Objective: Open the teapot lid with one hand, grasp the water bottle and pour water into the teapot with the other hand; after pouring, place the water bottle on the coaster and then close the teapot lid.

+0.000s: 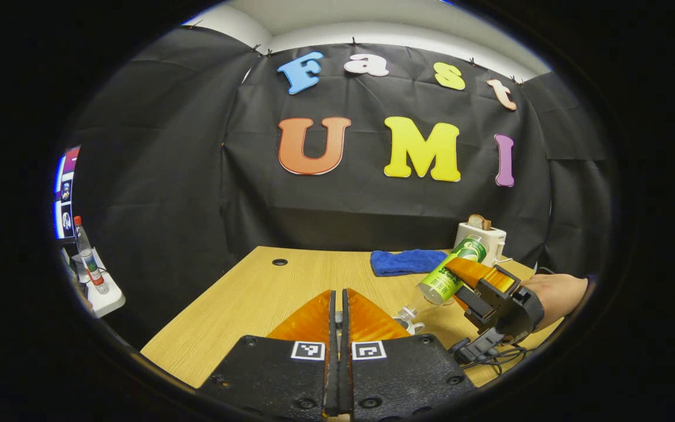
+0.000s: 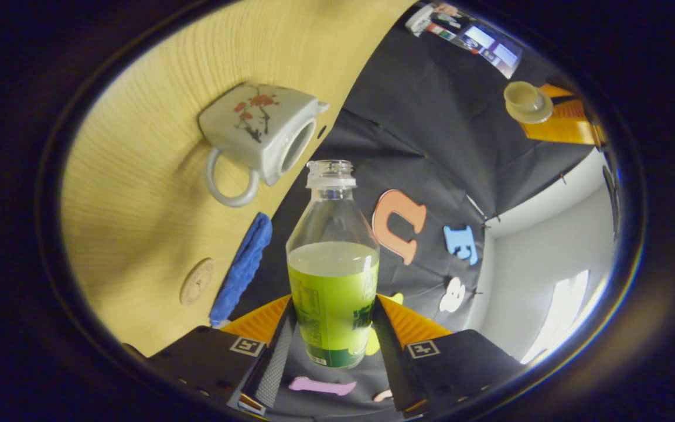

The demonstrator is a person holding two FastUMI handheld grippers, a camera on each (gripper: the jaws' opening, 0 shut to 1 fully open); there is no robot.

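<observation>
The water bottle (image 2: 333, 281), green-labelled, uncapped and partly full, sits between the fingers of my right gripper (image 2: 334, 305), which is shut on it. In the left gripper view the bottle (image 1: 452, 272) tilts neck-down over the table, held by the right gripper (image 1: 472, 287) and a hand. The white teapot (image 2: 261, 138) with a red flower print stands on the table (image 2: 138, 176), its mouth uncovered and close to the bottle's neck. No stream of water shows. My left gripper (image 1: 338, 293) is shut; in the right gripper view the teapot lid (image 2: 528, 101) sits at its fingertips, lifted off the pot.
A round coaster (image 2: 197, 281) lies beside a blue cloth (image 2: 241, 269). A white toaster (image 1: 481, 234) with bread stands at the back right of the table. A side shelf (image 1: 103, 299) with another bottle sits off the table's left edge.
</observation>
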